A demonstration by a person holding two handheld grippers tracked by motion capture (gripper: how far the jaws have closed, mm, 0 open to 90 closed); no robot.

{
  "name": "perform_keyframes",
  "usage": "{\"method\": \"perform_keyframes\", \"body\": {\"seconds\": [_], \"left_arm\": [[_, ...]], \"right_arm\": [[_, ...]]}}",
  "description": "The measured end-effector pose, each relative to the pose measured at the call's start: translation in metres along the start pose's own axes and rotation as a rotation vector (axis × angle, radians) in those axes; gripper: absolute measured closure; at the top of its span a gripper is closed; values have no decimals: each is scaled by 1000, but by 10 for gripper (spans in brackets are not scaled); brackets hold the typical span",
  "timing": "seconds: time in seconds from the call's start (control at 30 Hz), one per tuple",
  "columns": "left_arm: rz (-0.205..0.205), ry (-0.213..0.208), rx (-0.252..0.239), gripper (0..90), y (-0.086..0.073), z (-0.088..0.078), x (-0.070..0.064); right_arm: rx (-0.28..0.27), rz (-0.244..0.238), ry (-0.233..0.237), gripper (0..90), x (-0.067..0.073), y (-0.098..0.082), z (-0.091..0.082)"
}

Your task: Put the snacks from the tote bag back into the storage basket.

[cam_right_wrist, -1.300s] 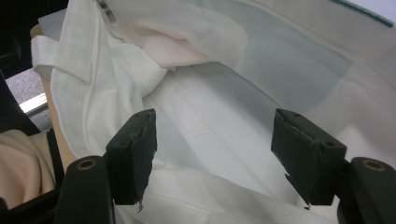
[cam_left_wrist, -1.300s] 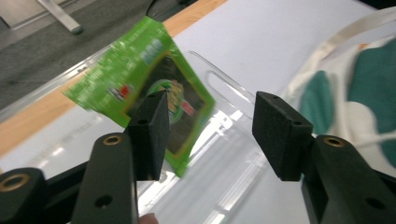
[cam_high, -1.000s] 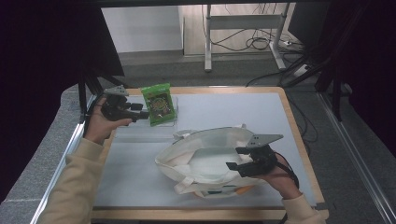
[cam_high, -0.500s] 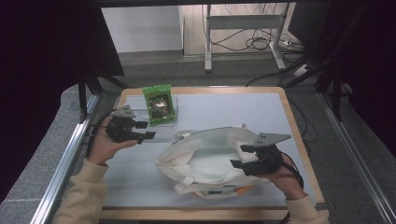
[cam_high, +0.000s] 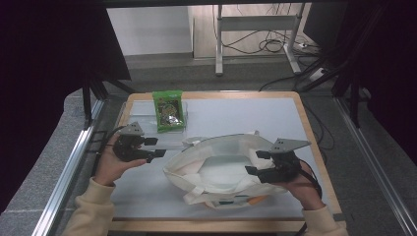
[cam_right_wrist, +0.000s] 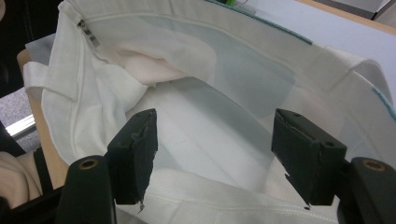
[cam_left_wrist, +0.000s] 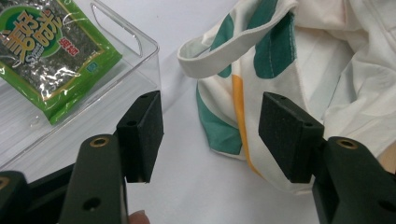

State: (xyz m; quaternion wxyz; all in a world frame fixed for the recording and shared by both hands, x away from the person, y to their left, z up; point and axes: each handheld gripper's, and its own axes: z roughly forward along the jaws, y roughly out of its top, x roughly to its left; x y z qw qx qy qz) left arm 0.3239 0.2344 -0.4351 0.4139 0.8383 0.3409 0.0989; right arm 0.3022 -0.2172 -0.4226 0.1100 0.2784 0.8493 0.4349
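Note:
A white tote bag (cam_high: 221,167) with green and orange patches lies mouth-open on the table's near half. A green snack packet (cam_high: 168,110) rests in a clear plastic tray (cam_high: 142,118) at the back left. My left gripper (cam_high: 158,147) hovers just left of the bag, in front of the tray. Its jaws have just been opening, with nothing between them. Its own view shows the packet (cam_left_wrist: 51,51), the tray's wall (cam_left_wrist: 140,60) and the bag's handle (cam_left_wrist: 238,42) ahead of the left gripper (cam_left_wrist: 210,135). My right gripper (cam_high: 253,162) is open at the bag's right rim, looking into the bag (cam_right_wrist: 210,79).
The table has a pale mat (cam_high: 246,115) and a wooden edge (cam_high: 314,142). Aluminium rails (cam_high: 69,172) run along the left side. Bare mat lies behind the bag and at the near left.
My left gripper has drawn back from beside the packet, toward the near edge and lower, to the bag's left side. The packet stays in the tray. The right hand has kept still.

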Motion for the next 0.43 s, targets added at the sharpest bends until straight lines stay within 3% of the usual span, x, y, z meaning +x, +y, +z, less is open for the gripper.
{"method": "perform_keyframes", "body": {"seconds": [0.43], "left_arm": [[-4,0,-5,393,-3,0,1]], "right_arm": [[-5,0,0,312,0,0,-2]]}}
